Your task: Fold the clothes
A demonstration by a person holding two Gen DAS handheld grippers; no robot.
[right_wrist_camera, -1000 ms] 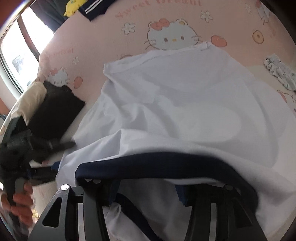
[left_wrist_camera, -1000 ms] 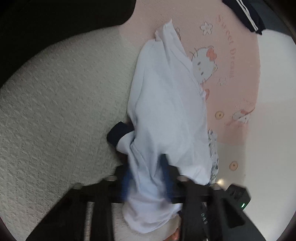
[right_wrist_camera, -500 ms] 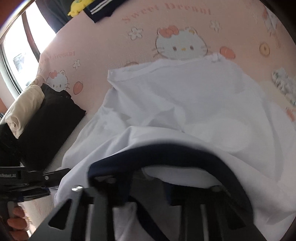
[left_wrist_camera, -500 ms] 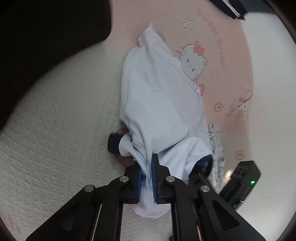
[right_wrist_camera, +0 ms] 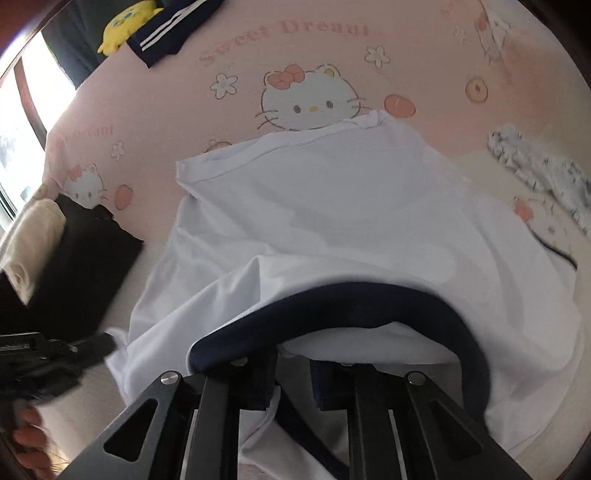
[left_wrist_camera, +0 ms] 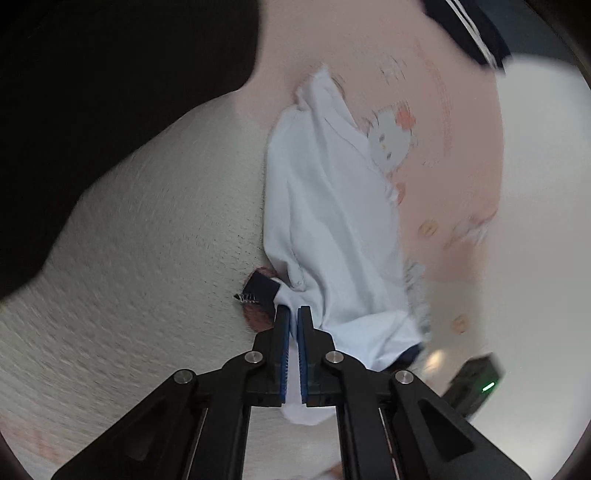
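1. Pink cartoon-cat bedsheet (right_wrist_camera: 155,122) covers the bed, with "Sweet Dream" lettering printed on it.
2. A white T-shirt (right_wrist_camera: 332,206) with a navy collar (right_wrist_camera: 369,299) lies spread on the sheet, its hem toward the printed cat face.
3. The left claw (left_wrist_camera: 294,314) is clenched on a fold of the white fabric at the shirt's near edge, beside a navy sleeve cuff (left_wrist_camera: 260,291).
4. The right claw (right_wrist_camera: 293,373) sits under the collar end of the shirt; cloth hides its tips, so I cannot tell its state.
5. Folded black and cream garments (right_wrist_camera: 74,258) sit left of the shirt.
6. A navy striped garment (right_wrist_camera: 166,33) and a yellow plush toy (right_wrist_camera: 122,26) lie at the far edge.
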